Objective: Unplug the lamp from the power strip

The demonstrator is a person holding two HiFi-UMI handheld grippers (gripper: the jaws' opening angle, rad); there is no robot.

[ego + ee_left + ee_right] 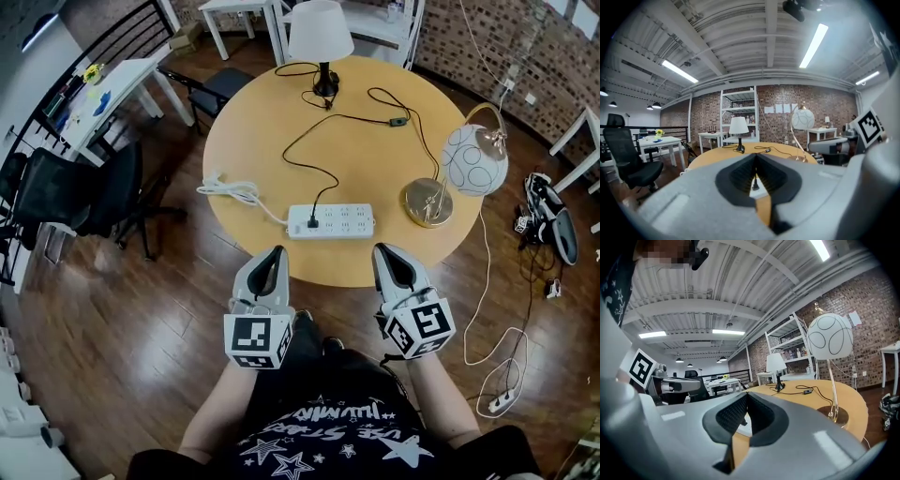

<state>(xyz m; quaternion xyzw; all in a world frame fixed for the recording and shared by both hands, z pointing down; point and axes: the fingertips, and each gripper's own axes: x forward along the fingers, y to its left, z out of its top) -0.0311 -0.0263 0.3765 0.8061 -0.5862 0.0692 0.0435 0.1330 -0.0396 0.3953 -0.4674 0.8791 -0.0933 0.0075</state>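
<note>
Table edge first: round light-wood table (281, 141), its near rim right under both gripper tips in the head view. Wood floor runs all round it, black office chair (66, 192) well off to the left. Bare wood lies between the white rectangular power strip (342, 221) and the far lamp.

The gold-base lamp with white globe shade (474, 159) stands near the strip's right end, not touching it. The strip's white cord (234, 192) loops off its left end toward the left rim.

The strip lies close to the near rim, ahead of and between the two grippers. The black plug (312, 223) sits in the strip's left end. Its thin black cable (309, 141) runs up to the small black-stemmed lamp with white cone shade (321, 33) at the far rim.

Left gripper (275, 251): jaws pressed together, nothing held, plug just ahead and slightly right. The left gripper view shows the plug (755, 185) through the gap below the tips.

Right gripper (384, 248): jaws pressed together, nothing held, off the strip's right end, apart from it.
</note>
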